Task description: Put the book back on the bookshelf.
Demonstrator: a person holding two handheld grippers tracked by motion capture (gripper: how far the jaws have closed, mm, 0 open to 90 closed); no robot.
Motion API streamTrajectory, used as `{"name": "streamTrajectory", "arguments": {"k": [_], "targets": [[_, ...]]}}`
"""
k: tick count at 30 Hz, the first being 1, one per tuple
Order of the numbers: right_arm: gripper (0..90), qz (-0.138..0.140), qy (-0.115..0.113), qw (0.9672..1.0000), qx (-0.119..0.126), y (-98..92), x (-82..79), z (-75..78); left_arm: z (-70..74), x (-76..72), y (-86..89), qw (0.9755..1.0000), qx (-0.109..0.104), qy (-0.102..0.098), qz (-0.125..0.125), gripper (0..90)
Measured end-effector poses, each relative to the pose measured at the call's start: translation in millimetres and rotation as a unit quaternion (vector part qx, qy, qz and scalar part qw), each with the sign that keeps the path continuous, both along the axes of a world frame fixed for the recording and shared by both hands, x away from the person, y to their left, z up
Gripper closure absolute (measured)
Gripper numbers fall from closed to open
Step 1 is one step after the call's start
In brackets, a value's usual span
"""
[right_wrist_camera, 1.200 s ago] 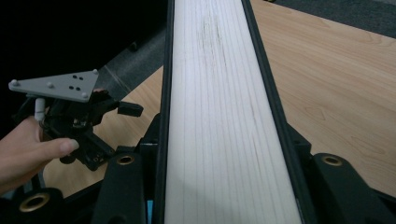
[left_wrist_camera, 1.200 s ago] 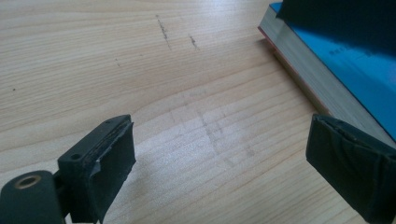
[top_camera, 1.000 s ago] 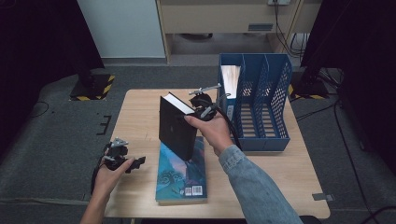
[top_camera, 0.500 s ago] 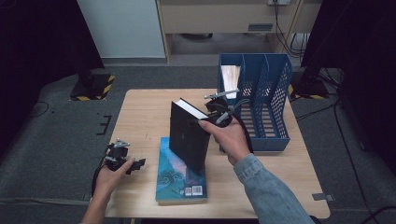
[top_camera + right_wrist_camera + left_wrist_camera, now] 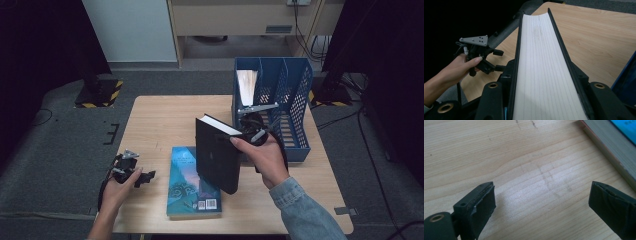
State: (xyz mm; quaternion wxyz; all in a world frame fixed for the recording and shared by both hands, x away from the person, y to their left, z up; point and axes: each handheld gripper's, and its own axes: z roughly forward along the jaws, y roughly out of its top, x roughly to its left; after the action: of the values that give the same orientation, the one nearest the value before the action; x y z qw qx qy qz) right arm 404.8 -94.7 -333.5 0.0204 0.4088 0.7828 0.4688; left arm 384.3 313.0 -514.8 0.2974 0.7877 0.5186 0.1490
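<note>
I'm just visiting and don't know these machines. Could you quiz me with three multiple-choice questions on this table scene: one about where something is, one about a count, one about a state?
1. Where does the blue-covered book lie?
A. flat on the table
B. inside the rack
C. on the floor

2. How many books are out on the table or held above it?
A. one
B. two
C. four

3. How do the left gripper's jaws stand?
A. clamped on a book
B. shut on nothing
C. open, nothing between them

Answers: 1 A, it rests on the wooden table. 2 B, the blue one plus the black book in the right gripper. 3 C, bare wood shows between them.
</note>
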Motion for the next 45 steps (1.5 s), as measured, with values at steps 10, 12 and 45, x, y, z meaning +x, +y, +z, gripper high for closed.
{"name": "streamTrajectory", "arguments": {"k": [10, 12, 45], "targets": [[52.0, -0.015, -0.004, 0.9996, 0.023, -19.8, -8.6, 7.2, -5.1, 0.9, -0.4, 0.9999, 0.008, 0.011, 0.001, 5.7], [52.0, -0.019, -0.005, 0.9995, 0.025, -23.9, -11.8, 7.1, -5.9, 1.0, -0.7, 0.9999, 0.01, 0.013, -0.001, 5.7], [52.0, -0.107, 0.0, 0.9926, 0.057, -119.0, -51.0, 15.1, -14.0, -1.0, -1.1, 0.9993, 0.036, -0.013, -0.003, 0.0]]}}
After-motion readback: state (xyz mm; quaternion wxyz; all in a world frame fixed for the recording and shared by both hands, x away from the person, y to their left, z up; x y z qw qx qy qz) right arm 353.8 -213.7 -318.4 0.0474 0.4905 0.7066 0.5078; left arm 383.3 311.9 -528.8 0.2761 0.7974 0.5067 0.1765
